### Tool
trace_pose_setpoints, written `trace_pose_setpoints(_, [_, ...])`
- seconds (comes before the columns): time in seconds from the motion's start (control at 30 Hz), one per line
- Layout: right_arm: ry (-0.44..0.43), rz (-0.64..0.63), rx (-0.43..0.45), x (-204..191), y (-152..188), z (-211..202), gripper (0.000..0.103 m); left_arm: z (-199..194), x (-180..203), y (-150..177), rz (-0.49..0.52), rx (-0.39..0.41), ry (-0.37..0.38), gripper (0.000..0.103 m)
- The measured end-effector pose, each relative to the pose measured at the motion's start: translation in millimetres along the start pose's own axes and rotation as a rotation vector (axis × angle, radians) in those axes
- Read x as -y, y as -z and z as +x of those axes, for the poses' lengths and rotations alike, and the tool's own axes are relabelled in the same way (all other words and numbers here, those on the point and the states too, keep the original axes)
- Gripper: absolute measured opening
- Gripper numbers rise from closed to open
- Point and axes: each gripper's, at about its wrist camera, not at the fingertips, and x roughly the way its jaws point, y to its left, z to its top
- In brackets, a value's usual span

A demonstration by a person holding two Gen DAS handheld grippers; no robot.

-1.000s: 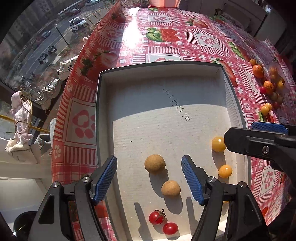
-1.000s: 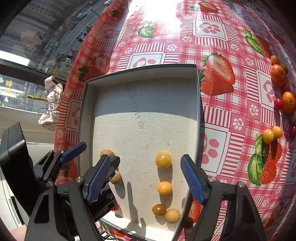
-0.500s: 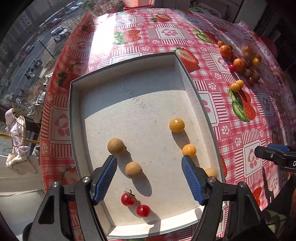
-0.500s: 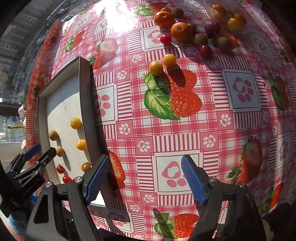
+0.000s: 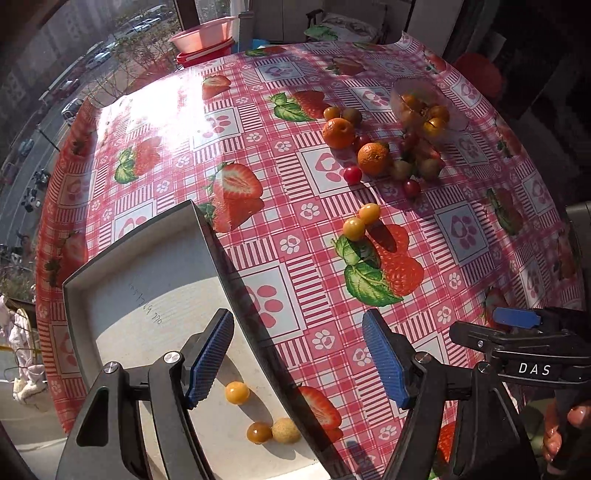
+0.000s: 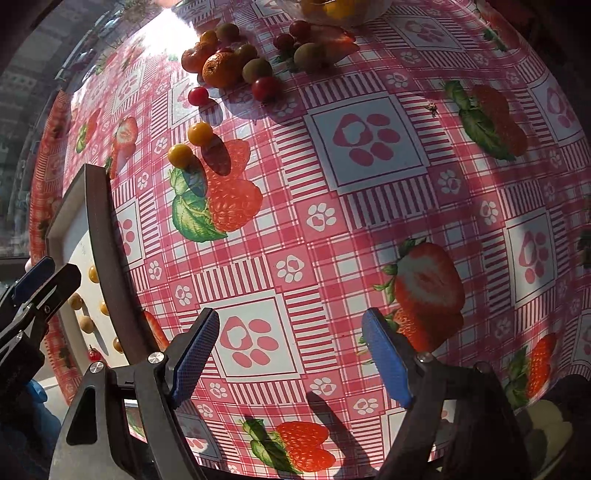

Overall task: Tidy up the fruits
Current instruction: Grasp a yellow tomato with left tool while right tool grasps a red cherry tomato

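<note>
A grey tray [image 5: 207, 236] lies on the strawberry tablecloth and holds several small fruits, among them a yellow one [image 5: 237, 392], an amber one [image 5: 259, 432] and a pale longan [image 5: 285, 430]. My left gripper [image 5: 297, 356] hangs open and empty over the tray's right wall. Loose fruits sit farther off: two yellow ones [image 5: 361, 221], two oranges [image 5: 373, 158] and red cherry tomatoes [image 5: 352, 173]. My right gripper [image 6: 291, 354] is open and empty above bare cloth, right of the tray [image 6: 98, 206]. It faces the yellow pair [image 6: 190, 144] and the pile with an orange [image 6: 221, 68].
A clear plastic container [image 5: 424, 107] with fruits lies on its side at the far right of the pile. A pink basin [image 5: 203, 35] stands beyond the table's far edge. The other gripper [image 5: 517, 343] shows at the right, held by a hand [image 5: 565, 428].
Both grippers swung right, away from the tray's middle. The left one now straddles the tray's right wall; the right one has left the tray and is over the cloth. Both stayed open.
</note>
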Motion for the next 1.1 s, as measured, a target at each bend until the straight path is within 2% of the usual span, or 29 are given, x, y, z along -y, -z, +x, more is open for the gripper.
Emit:
trace_pose_setpoints(0.27, [-0.01,-0.014,0.014,13,-45,-1,0.082,46,24,-18,-0.045,-0.075,-0.04,0.073])
trace_pose_setpoints(0.53, [-0.027,-0.047,0.024,8,-87,12,0.082,76,33,-39,-0.06,-0.066,-0.073,0.073])
trace_pose_setpoints(0.8, [-0.038,-0.085,0.057,-8,-118,22,0.082,92,34,-53,-0.079,-0.054,-0.061,0.073])
trace_pose_setpoints(0.87, [-0.04,-0.101,0.067,-14,-123,22,0.077,94,36,-56,-0.078,-0.056,-0.059,0.073])
trace_pose_setpoints(1.0, [-0.027,-0.136,0.085,-28,-132,25,0.06,97,44,-63,-0.073,-0.05,-0.056,0.073])
trace_pose_setpoints(1.1, [-0.013,-0.159,0.093,-34,-135,26,0.05,96,45,-64,-0.078,-0.044,-0.032,0.064])
